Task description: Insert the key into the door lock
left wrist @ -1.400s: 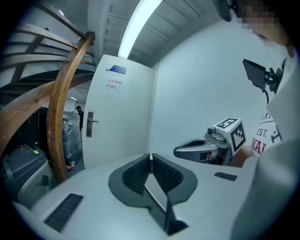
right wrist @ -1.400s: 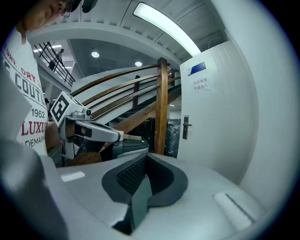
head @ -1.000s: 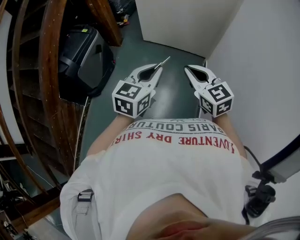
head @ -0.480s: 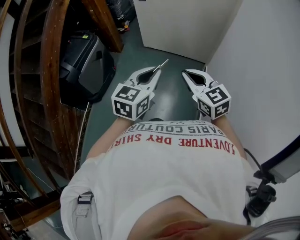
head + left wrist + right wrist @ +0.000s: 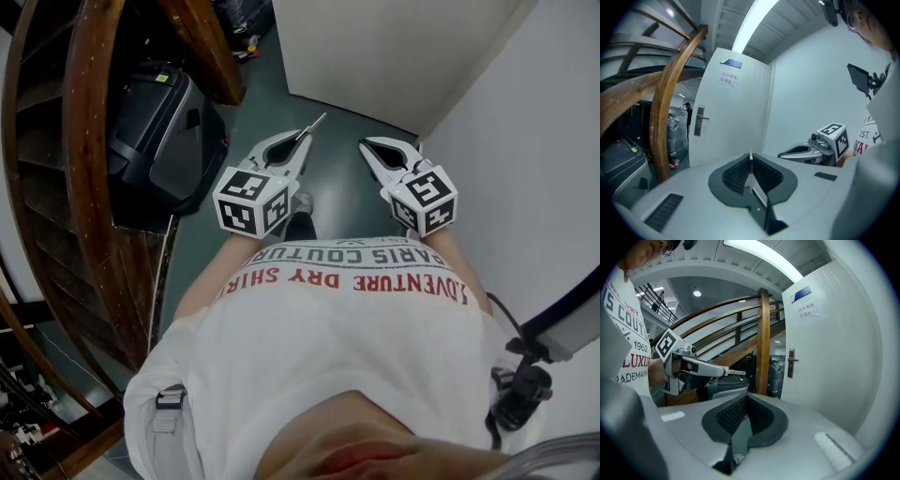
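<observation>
Head view, your left gripper [image 5: 302, 140] clenched on the key [image 5: 314, 122], blade poking forward, your right gripper [image 5: 366, 146] closed empty beside it, white door [image 5: 736, 112] ahead, lock plate [image 5: 699, 120] well apart.

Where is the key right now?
The key is pinched in the left gripper, its blade poking past the tips. In the head view it sits upper centre, left of the right gripper, not yet at the door.

White door [image 5: 736, 122], brown wooden railing [image 5: 94, 187], dark green floor [image 5: 342, 187], silvery key [image 5: 312, 125], white shirt [image 5: 328, 347] with red lettering.
</observation>
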Tool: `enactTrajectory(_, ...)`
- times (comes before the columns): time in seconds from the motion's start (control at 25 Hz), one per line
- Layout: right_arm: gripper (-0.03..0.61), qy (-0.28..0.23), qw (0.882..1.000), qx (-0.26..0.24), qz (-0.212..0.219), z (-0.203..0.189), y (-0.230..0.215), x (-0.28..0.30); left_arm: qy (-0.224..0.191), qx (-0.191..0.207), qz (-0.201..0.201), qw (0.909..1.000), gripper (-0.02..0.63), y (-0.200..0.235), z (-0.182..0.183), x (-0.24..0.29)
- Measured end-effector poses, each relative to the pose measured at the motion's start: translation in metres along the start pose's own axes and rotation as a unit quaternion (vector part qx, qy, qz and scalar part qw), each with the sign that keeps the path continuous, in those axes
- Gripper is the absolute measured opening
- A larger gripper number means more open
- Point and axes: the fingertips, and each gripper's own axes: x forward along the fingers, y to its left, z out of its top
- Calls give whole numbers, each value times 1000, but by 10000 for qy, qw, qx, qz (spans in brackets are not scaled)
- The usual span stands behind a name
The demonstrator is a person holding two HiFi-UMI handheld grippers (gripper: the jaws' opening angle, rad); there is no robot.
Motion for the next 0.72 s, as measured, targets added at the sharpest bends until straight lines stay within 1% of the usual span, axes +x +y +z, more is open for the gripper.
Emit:
enactTrajectory(0.08,2,19,10000,29,43,8,-44,46,17,-72,68,10000,23,45,12,44)
enactTrajectory(0.16,2,4,9999,80,71,15,-92,101,64,-88,149,9998,23,100,24,92)
enactTrajectory(0.28,2,-20,9998,213,-7,22,-143,170,157,-71,135,9998,23,172,39,143)
enactTrajectory(0.36,2,-7,9997,251,-54,39,-172,214,182,-57,155,9997,23,218,60,168)
enactTrajectory(0.48,2,-16,9998,192,-57,79,-215,278,137,-84,204,9997,23,287,105,205)
enactTrajectory(0.6,2,-82,9999,83,-114,109,-243,318,27,-7,145,9999,23,331,140,233)
enactTrajectory(0.72,3,-136,9996,-4,-231,122,-262,335,-97,92,32,9999,23,352,159,257)
